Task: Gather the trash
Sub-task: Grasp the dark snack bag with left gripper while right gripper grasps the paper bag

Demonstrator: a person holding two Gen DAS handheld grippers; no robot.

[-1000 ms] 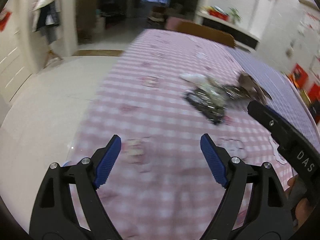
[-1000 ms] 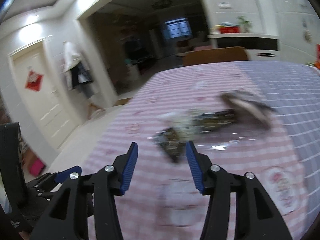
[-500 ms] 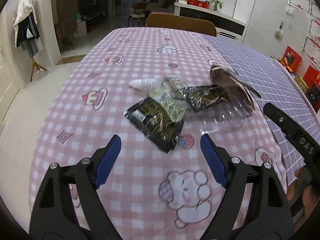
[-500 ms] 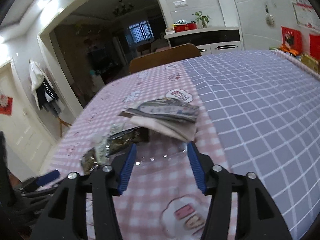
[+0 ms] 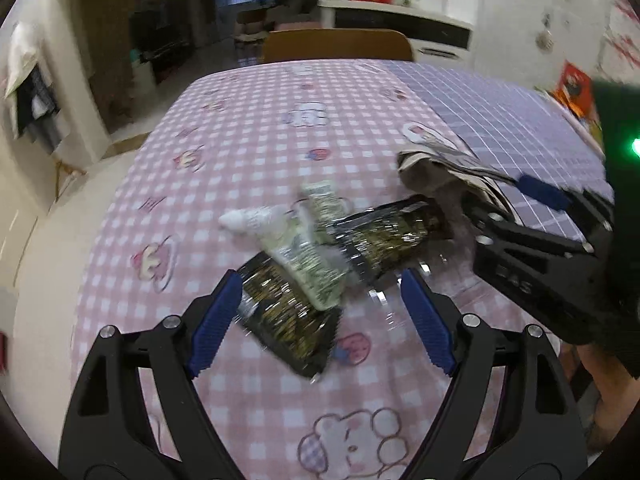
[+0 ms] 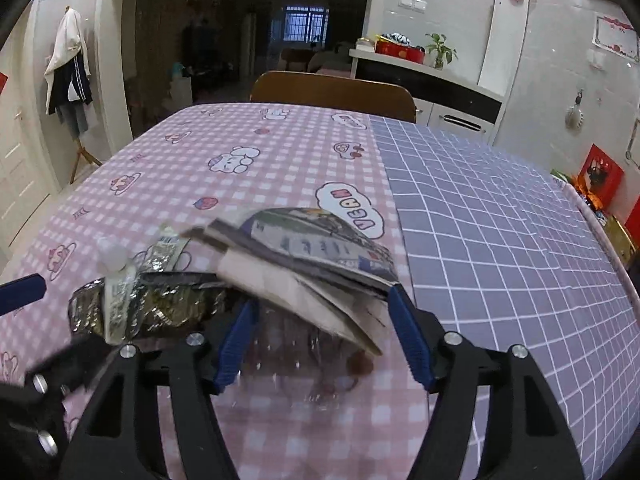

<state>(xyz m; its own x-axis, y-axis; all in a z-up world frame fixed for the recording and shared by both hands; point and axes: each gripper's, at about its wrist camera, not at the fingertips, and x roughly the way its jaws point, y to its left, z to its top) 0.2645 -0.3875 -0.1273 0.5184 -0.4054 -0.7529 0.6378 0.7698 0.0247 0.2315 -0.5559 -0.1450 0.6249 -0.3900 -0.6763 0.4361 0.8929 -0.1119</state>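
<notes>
I have both grippers over a small heap of trash on the bench [image 5: 248,128], which is covered in a pink checked cloth with cartoon prints on one side and a purple grid cloth [image 6: 500,216] on the other.

My left gripper [image 5: 320,320] has its fingers [image 5: 216,320] spread wide with nothing pressed between them. Just ahead of them, in the gap, lies a dark snack wrapper [image 5: 292,320] flat on the pink cloth. A pale green-printed packet [image 5: 312,256] lies across its far end, and a small white tube [image 5: 248,220] lies beside that, pointing left. A second dark wrapper [image 5: 392,236] lies to the right, touching the packet.

My right gripper [image 6: 324,332] has just been opening its fingers [image 6: 236,340]. They stand apart around a clear plastic piece [image 6: 304,364] on the cloth, which is blurred, so I cannot tell its exact shape. A folded stack of paper and card [image 6: 304,264] overhangs the gap and touches the right finger near its tip; the pads do not press on it. In the left view this stack [image 5: 436,164] sits at the seam between the two cloths, with the right gripper [image 5: 520,208] reaching in beside it.

A wooden chair back [image 6: 332,92] stands at the far edge of the bench.
</notes>
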